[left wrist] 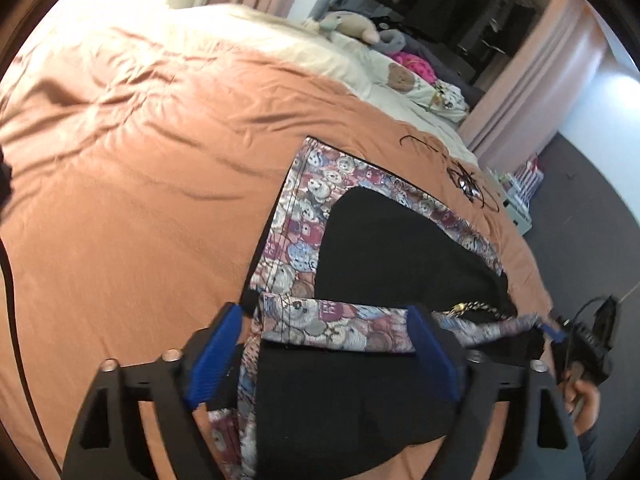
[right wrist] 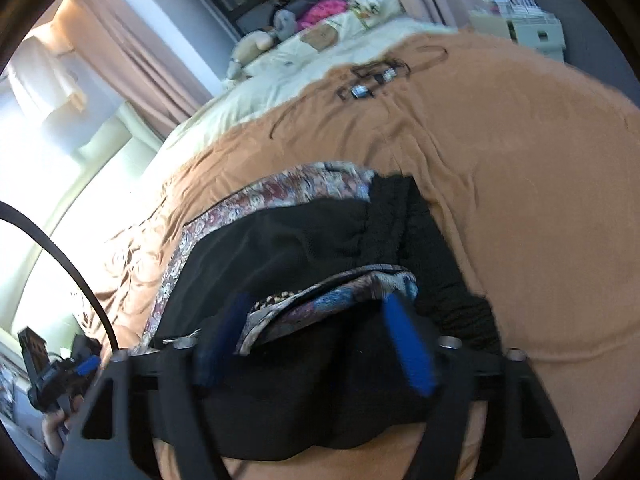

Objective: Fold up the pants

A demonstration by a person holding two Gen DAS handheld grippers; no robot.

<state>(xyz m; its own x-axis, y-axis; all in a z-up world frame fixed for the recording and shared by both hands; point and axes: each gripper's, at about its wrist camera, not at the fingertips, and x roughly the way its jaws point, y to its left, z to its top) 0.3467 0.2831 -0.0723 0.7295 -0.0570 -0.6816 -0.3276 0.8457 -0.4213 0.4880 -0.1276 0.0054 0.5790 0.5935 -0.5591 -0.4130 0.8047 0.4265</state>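
Note:
The pants are black with a teddy-bear print border and lie on an orange-brown bedspread. In the left wrist view my left gripper stands open, its blue pads on either side of a folded-over printed edge of the pants. In the right wrist view my right gripper is open too, with the printed hem lying between its blue pads. The pants are doubled over, black side up. The right gripper also shows at the left wrist view's right edge.
A tangle of black cables lies on the bedspread beyond the pants. Cream bedding with plush toys is at the bed's far end. Pink curtains and grey floor are to the right.

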